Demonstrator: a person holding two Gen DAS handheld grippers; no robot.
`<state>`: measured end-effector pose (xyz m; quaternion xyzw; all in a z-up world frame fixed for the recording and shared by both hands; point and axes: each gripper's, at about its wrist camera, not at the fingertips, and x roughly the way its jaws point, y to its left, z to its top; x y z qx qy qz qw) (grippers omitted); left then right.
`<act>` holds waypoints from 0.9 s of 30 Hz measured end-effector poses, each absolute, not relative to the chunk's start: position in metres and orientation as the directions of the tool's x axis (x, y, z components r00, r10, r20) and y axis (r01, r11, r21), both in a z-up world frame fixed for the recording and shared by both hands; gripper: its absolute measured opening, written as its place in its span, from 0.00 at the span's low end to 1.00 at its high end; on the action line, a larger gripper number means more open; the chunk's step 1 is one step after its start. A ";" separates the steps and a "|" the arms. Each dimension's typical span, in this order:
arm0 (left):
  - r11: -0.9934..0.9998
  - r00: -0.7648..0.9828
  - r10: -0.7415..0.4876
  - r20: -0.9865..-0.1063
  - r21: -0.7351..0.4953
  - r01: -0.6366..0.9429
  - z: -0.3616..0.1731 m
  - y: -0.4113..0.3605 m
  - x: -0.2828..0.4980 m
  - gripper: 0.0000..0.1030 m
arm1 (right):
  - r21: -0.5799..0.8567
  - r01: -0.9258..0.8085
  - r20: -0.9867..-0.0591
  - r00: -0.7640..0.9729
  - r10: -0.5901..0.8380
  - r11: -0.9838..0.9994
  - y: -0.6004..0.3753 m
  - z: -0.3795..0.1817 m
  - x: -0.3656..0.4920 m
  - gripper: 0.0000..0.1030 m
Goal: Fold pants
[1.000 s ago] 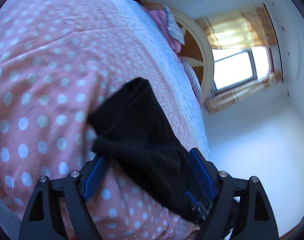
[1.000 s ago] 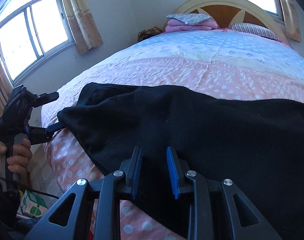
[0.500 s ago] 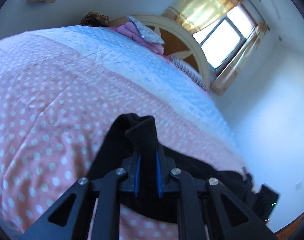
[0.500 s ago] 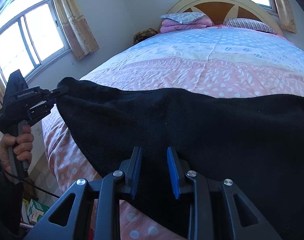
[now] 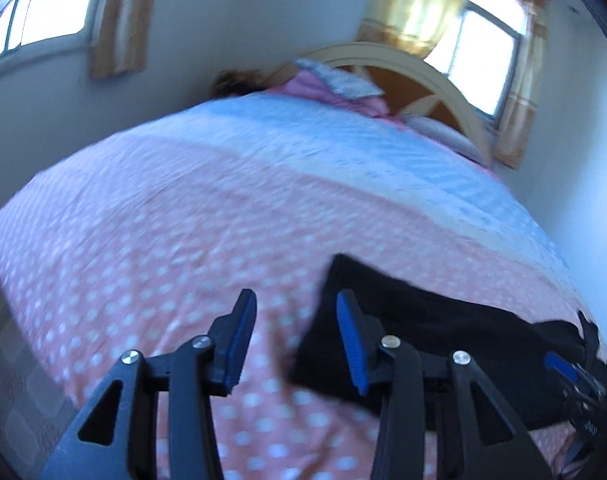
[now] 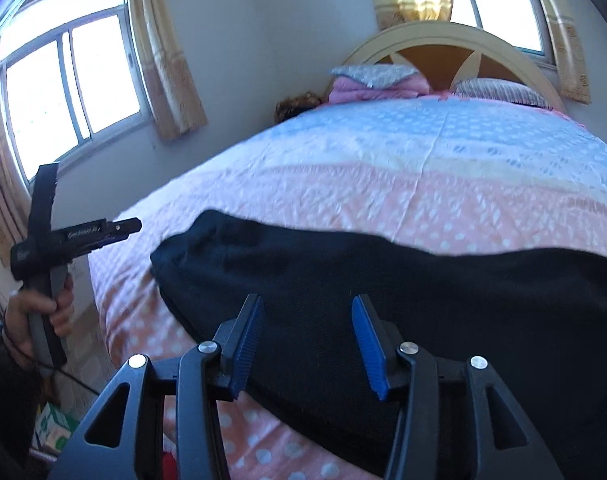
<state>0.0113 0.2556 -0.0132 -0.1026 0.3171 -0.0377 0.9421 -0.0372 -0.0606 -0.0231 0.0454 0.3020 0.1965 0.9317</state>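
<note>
Black fleece pants (image 6: 423, 304) lie flat across the near part of the bed, their left end rounded. In the left wrist view the pants (image 5: 443, 320) lie at the lower right. My left gripper (image 5: 295, 300) is open and empty above the pink bedspread, just left of the pants' end; it shows from outside in the right wrist view (image 6: 123, 226), lifted off the bed's left edge. My right gripper (image 6: 305, 304) is open and empty just over the pants' near edge, and shows in the left wrist view (image 5: 571, 368) at the far right.
The bed (image 6: 423, 168) has a pink polka-dot and pale blue cover, with folded pink bedding (image 6: 375, 84) and a striped pillow (image 6: 499, 90) at the arched headboard (image 6: 443, 36). Windows with curtains stand left and behind. A small box (image 6: 55, 428) sits on the floor at the left.
Both grippers have opened and let go of the pants. The pants' left end dropped flat onto the bed. My left gripper has drawn back to the left, off the cloth.
</note>
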 end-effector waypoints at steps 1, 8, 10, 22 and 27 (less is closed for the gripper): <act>0.979 0.797 -0.164 -0.581 -0.194 0.060 -0.011 0.240 0.014 0.42 | 0.206 -0.326 -0.548 0.743 0.385 0.922 -0.061 -0.022 -0.035 0.47; 0.985 0.685 -0.159 -0.710 -0.156 0.067 -0.067 0.183 0.062 0.47 | 0.240 -0.274 -0.664 0.653 0.363 0.931 -0.072 -0.042 -0.024 0.47; 0.988 0.731 -0.147 -0.667 -0.131 0.079 -0.067 0.178 0.048 0.50 | 0.200 -0.230 -0.621 0.722 0.305 0.952 -0.092 -0.022 -0.036 0.47; 0.992 0.749 -0.077 -0.659 0.022 0.121 -0.073 0.145 0.048 0.85 | 0.066 0.579 -0.706 0.602 -0.372 0.813 -0.385 0.001 0.032 0.51; 0.992 0.751 -0.080 -0.655 0.020 0.123 -0.075 0.146 0.047 0.86 | -0.041 0.673 -0.816 0.404 -0.413 0.739 -0.449 -0.032 0.070 0.51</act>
